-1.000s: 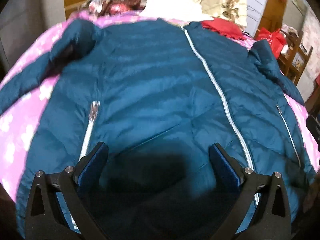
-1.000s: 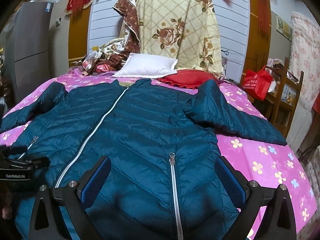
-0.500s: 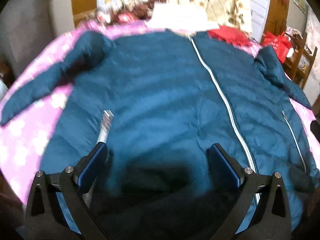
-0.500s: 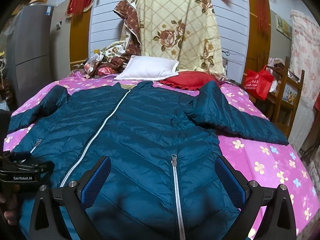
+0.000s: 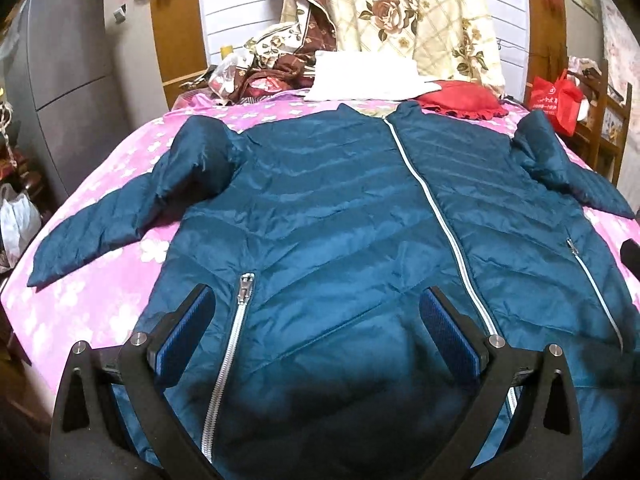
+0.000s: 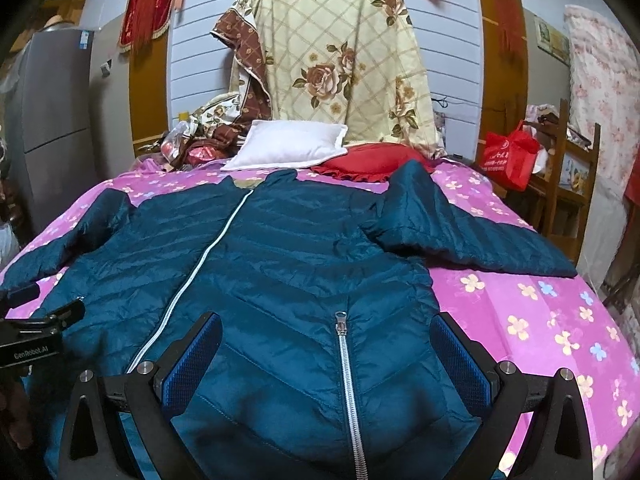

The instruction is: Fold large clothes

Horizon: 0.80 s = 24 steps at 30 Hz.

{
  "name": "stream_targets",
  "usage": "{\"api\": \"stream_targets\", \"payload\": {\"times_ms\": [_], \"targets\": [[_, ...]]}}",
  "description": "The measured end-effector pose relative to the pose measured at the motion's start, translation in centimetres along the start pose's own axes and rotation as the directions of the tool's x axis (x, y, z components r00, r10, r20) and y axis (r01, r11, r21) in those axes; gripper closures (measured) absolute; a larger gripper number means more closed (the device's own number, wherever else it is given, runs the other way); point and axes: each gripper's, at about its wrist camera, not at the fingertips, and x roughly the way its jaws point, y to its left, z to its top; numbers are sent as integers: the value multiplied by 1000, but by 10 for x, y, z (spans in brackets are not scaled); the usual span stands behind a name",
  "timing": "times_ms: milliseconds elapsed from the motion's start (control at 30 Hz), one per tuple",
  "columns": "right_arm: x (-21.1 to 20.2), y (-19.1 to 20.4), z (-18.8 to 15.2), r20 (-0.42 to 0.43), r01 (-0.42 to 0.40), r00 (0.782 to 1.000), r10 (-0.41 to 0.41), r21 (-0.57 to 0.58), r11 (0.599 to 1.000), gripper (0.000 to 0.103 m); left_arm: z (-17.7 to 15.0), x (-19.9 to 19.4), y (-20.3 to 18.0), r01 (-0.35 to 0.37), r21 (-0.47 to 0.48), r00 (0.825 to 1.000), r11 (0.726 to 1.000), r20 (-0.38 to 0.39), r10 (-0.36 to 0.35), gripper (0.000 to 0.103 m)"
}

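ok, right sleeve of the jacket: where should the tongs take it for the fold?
Probably at the cuff end of the right sleeve, coming from the outer right side with the right tongs. The sleeve lies flat, angled out over the pink bedsheet, with its free edge exposed there, so one finger could likely slip under it.

Bed [image 6: 520,312] is covered by a pink sheet with a flower print. A teal quilted jacket [image 6: 280,264] lies flat on it, front up, main zipper closed, both sleeves spread out to the sides. At the far end, a white pillow [image 6: 288,150] and a red frilled cushion [image 6: 368,162] lie side by side, touching, just beyond the jacket's collar.
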Motion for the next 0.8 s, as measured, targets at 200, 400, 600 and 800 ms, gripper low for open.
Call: {"api": "stream_targets", "payload": {"times_ms": [200,400,600,800], "targets": [[6,8,-5,-24,-33,999,32,-26,999,0,0,1,3,34,-22,999,999,-12,-34,0],[8,10,-6,-30,-45,999,44,-27,999,0,-3,8,1,23,-22,999,999,-45,-24,0],[5,10,-5,-34,-28,999,27,-27,999,0,-5,14,2,15,-33,997,999,-78,-18,0],[7,6,-5,-45,-14,999,14,-6,1000,0,-7,18,3,14,-41,994,999,-104,-18,0]]}}
